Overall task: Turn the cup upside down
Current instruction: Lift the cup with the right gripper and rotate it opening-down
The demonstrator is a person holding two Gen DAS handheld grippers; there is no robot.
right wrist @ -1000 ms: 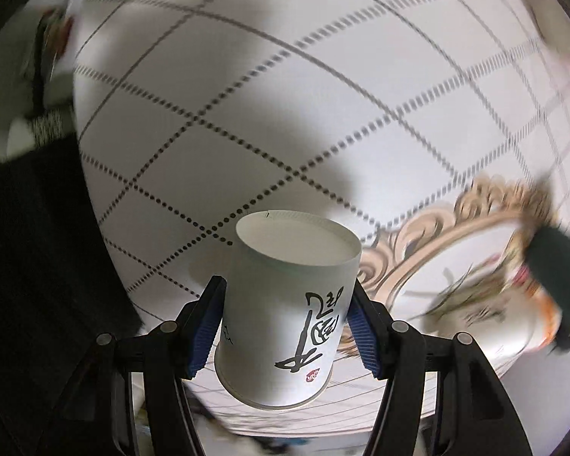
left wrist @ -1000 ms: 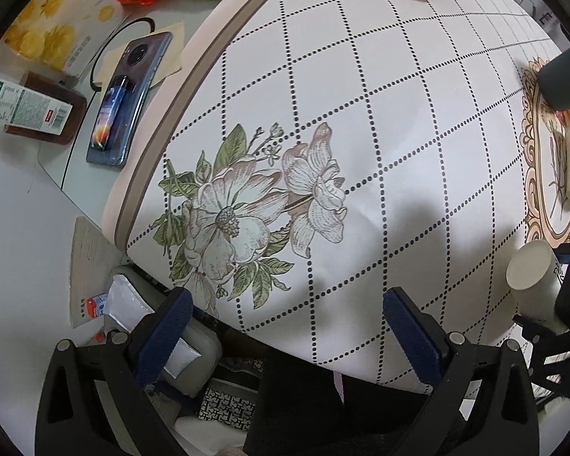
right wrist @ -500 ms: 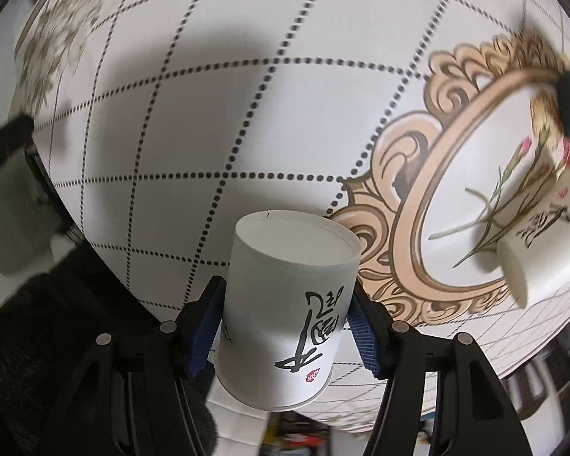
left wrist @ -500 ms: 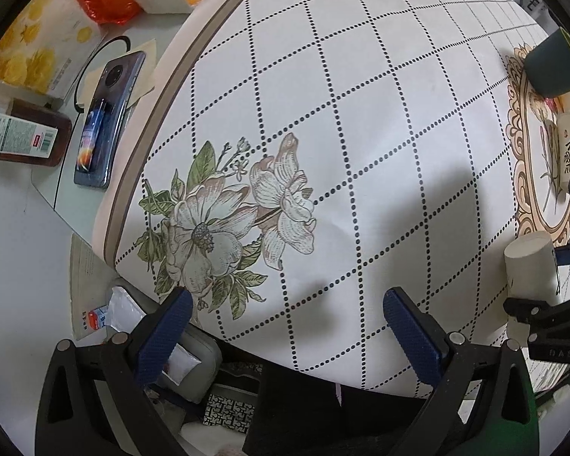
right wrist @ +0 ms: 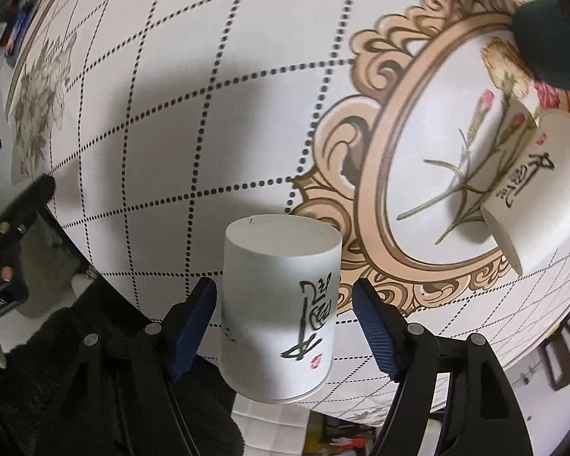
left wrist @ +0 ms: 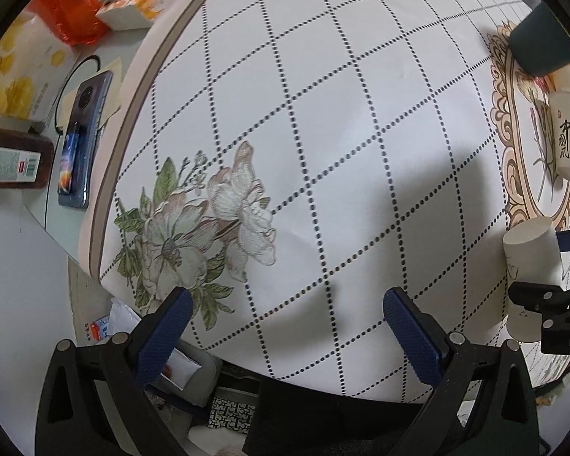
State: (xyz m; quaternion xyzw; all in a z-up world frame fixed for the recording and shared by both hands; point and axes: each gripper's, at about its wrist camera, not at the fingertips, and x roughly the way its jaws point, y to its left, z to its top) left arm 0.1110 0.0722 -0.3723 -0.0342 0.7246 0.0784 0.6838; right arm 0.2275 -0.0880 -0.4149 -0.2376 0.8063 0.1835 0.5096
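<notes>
A white paper cup (right wrist: pixel 281 300) with black calligraphy sits between the fingers of my right gripper (right wrist: pixel 285 319), base toward the table and rim toward the camera. The left blue pad (right wrist: pixel 193 323) touches the cup wall; a narrow gap shows at the right pad, so the jaws look slightly parted. The same cup (left wrist: pixel 532 262) shows at the right edge of the left wrist view, over the table edge. My left gripper (left wrist: pixel 285 336) is open and empty above the floral tablecloth (left wrist: pixel 323 114).
A second white calligraphy cup (right wrist: pixel 535 186) lies inverted on the ornate oval print; it also shows in the left wrist view (left wrist: pixel 566 144). A dark green cup (left wrist: pixel 543 45) stands behind it. A phone (left wrist: pixel 81 140), a bottle (left wrist: pixel 11 159) and packets lie left of the cloth.
The right gripper has swung with the cup toward the ornate oval print, and its right pad now stands slightly off the cup. The left gripper has stayed open and drifted a little.
</notes>
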